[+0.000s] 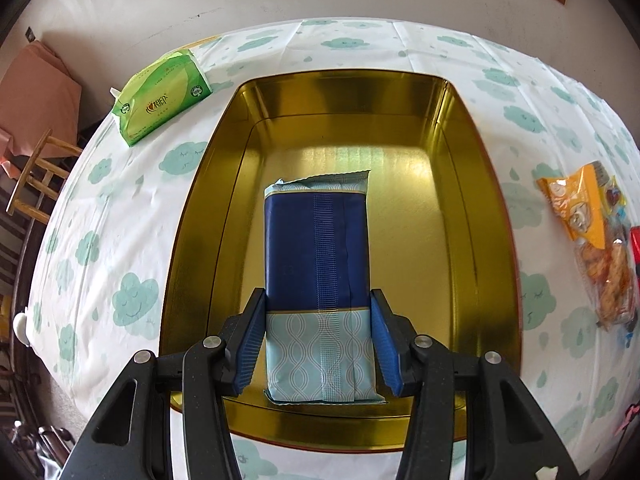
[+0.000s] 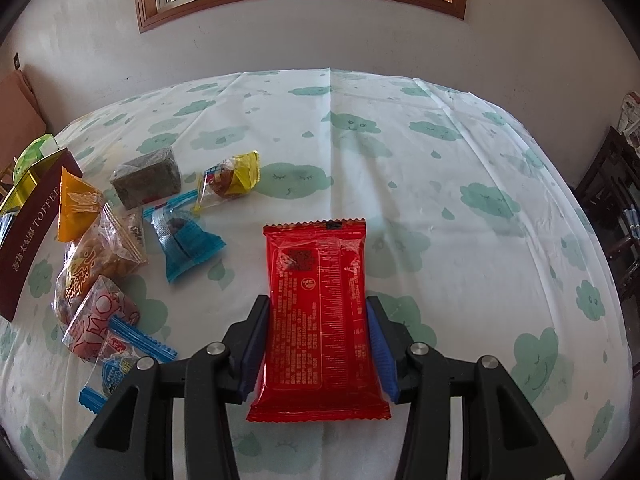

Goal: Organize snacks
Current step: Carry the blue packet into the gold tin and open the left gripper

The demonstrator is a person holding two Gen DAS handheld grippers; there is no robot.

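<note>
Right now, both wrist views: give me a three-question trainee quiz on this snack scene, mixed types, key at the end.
1. True or false: the left gripper holds the blue packet above the gold tin.
2. Multiple choice: the right gripper holds
A. a green tissue pack
B. a red packet
C. a yellow candy
3. Fill in: in the left wrist view, the tissue pack lies on the table, ____ the tin.

Key
1. True: pads clamp its sides, the tin lies beneath.
2. B, the red packet.
3. Outside, apart from its rim at upper left.
</note>
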